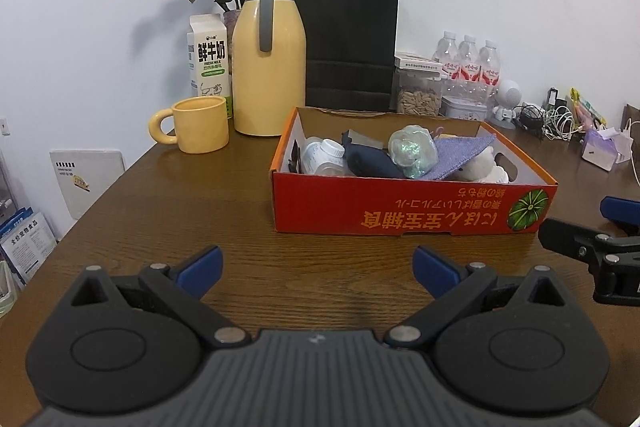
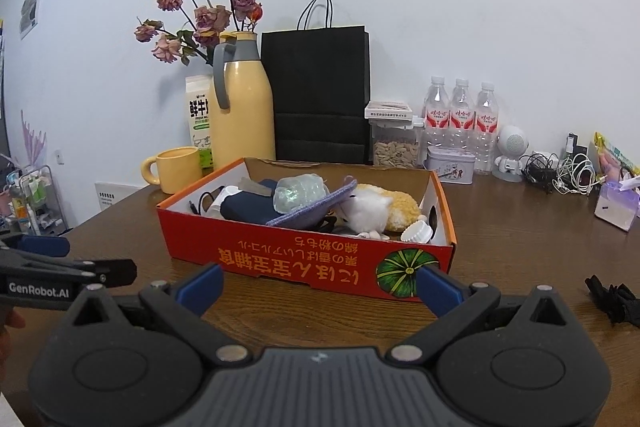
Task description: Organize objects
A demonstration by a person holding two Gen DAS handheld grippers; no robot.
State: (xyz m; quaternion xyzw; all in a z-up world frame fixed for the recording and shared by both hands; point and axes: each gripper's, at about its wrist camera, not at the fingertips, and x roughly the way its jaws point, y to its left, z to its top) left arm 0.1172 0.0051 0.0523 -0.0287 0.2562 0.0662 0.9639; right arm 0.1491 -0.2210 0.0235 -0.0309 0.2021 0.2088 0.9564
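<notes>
Red card box (image 2: 308, 259) sits on the wooden table (image 1: 200, 195), dead ahead of the right gripper (image 2: 320, 289), long side across its spread, empty jaws. It lies ahead and to the right of the left gripper (image 1: 318, 269), also wide open and empty, so the right looks better placed to reach the clutter inside.

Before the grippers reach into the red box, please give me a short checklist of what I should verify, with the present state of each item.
1. Left gripper open and empty: ok.
2. Right gripper open and empty: ok.
3. Red box open on top, its contents reachable: ok.
4. Table bare between the grippers and the box: ok.
5. Items inside lie apart for a clean grasp: not ok; the purple cloth overlaps the plush toy and the navy pouch.
6. Yellow mug clear of the path: ok, it stands left of the box.
</notes>
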